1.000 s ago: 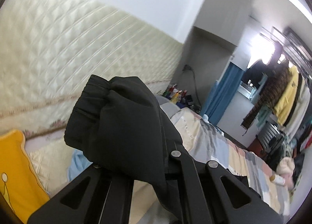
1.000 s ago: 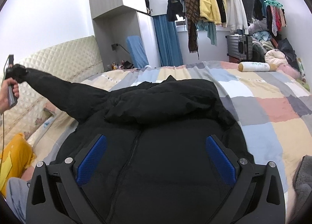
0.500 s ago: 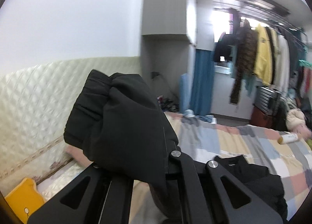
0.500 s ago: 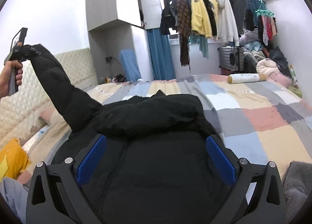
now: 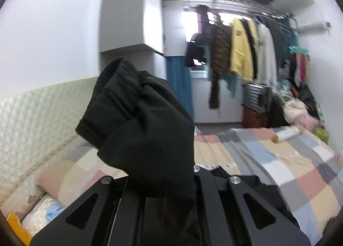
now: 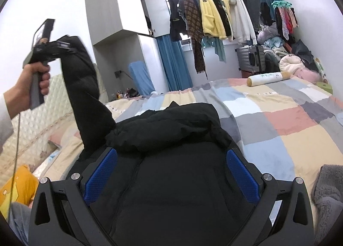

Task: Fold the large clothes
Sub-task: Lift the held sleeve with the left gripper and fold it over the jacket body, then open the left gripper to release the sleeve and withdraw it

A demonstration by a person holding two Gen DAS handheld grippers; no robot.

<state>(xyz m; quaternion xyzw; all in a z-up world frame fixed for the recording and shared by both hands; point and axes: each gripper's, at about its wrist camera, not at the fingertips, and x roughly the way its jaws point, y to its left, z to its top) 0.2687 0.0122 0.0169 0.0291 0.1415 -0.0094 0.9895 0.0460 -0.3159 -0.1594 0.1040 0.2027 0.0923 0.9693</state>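
Up goes the sleeve (image 6: pixel 85 87): the left gripper (image 6: pixel 53 45) is clamped on its cuff (image 5: pixel 94 126) and holds it high above the bed (image 6: pixel 268 117), the sleeve hanging steeply down to the jacket (image 6: pixel 171 160). That black jacket lies front up on the bed's patchwork cover, zip (image 6: pixel 130 179) running down the middle, hood (image 6: pixel 169 126) bunched at the top. From the left wrist the cuff and bunched sleeve end fill the space between the fingers, jaws closed tight on the fabric. Over on the right, the right gripper (image 6: pixel 171 175) hangs just above the jacket's chest, blue pads (image 6: pixel 100 175) spread wide, holding nothing. Beyond the bed, a rack of clothes (image 6: pixel 214 17) hangs by the window, and a bolster (image 6: pixel 268 78) lies on the bed's far side
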